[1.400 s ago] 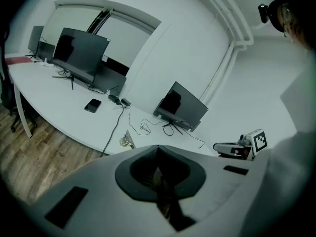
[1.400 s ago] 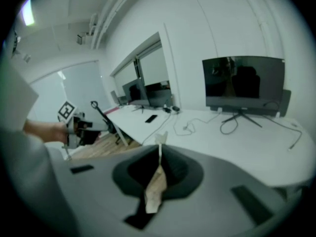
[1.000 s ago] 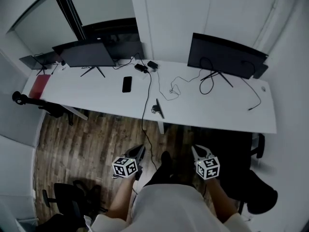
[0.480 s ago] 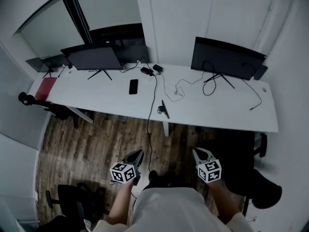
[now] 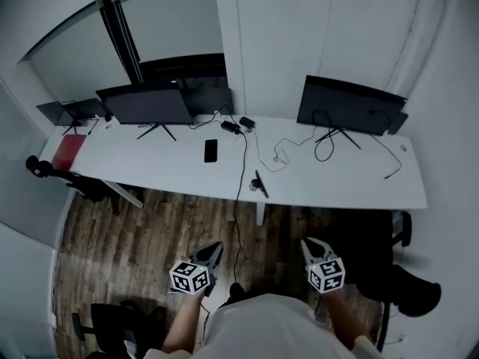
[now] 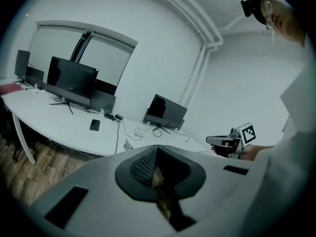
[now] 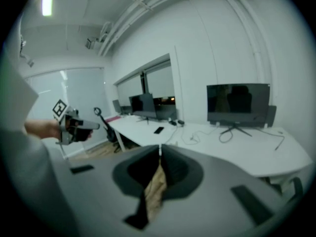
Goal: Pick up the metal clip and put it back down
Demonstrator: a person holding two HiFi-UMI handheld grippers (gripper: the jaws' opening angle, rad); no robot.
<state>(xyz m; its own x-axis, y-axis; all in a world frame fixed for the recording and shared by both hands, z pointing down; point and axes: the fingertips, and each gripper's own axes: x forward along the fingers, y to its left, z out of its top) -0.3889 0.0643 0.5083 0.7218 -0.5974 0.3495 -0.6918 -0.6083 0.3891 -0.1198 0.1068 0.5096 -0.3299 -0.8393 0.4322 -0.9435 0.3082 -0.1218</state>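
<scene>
Both grippers hang over the wooden floor [image 5: 135, 230], well short of the counter [image 5: 150, 163]. The left gripper [image 5: 214, 250] and the right gripper [image 5: 307, 244] each have their fingers pressed together on nothing. Farther on, the metal clip [image 5: 260, 184] lies at the counter's near edge, just beside a black cable [image 5: 245, 154] that drops to the floor. Arriving with the fingers together could, I judge, nudge the clip off that edge or snag the cable. Against a second ago, grippers and clip sit lower in the head view, with more wall [image 5: 299, 36] showing. The gap between them looks unchanged.
</scene>
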